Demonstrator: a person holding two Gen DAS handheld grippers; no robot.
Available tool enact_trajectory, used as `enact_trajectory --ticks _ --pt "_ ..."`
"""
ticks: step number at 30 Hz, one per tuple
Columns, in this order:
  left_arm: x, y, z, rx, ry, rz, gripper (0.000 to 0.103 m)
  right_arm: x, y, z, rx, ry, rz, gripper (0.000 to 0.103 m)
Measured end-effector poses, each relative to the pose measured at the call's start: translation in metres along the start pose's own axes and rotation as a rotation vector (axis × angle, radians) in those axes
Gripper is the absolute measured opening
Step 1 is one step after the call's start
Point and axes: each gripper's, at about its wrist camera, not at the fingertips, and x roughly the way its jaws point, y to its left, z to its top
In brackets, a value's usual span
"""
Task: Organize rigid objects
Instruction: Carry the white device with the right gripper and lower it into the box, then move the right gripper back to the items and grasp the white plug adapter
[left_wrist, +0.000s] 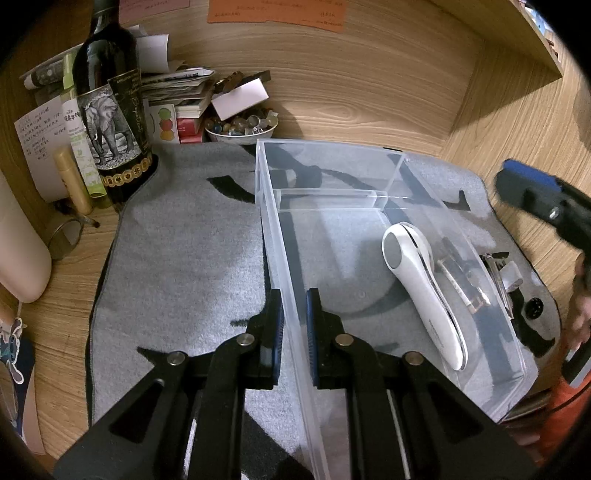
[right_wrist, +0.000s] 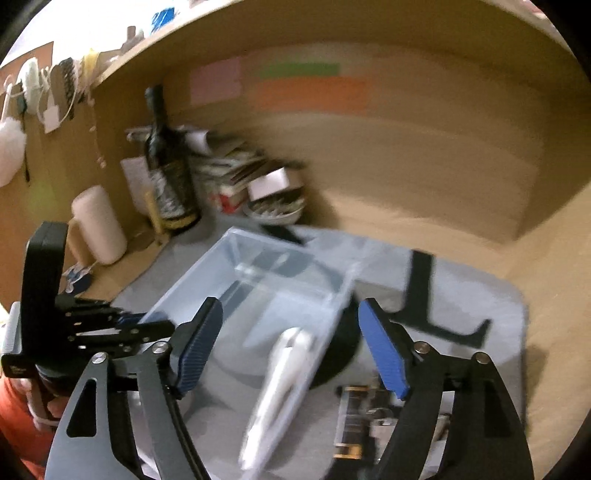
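A clear plastic organizer box with dividers stands on a grey mat. A white handheld device lies inside it at the right. My left gripper is shut on the box's left wall. Metal clips and small items lie on the mat just right of the box. My right gripper is open and empty, above the box and the white device; it also shows in the left wrist view. The right wrist view is blurred.
A dark wine bottle, papers and books, a bowl of beads and a cream cylinder crowd the back left of the wooden desk. A wooden back wall and shelf enclose the space.
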Motion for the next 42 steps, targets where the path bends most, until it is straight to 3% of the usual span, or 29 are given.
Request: enact_trajectory --ticks 3,9,20,29,42 --pt "0.000 0.000 0.000 0.001 0.000 0.001 0.011 -0.014 -0.014 -0.001 0.016 -0.031 -0.051 0.081" --pt "0.000 0.001 0.000 0.003 -0.001 0.004 0.011 -0.028 -0.052 -0.013 0.086 -0.037 -0.140 0.081" --pt "0.000 0.000 -0.001 0.003 -0.001 0.004 0.011 -0.019 -0.108 -0.070 0.215 0.092 -0.266 0.081" --pt "0.000 -0.001 -0.002 0.001 -0.002 0.004 0.011 -0.015 -0.132 -0.112 0.329 0.161 -0.282 0.081" --pt "0.000 -0.001 -0.001 0.003 -0.004 0.010 0.011 -0.010 -0.136 -0.129 0.391 0.179 -0.197 0.040"
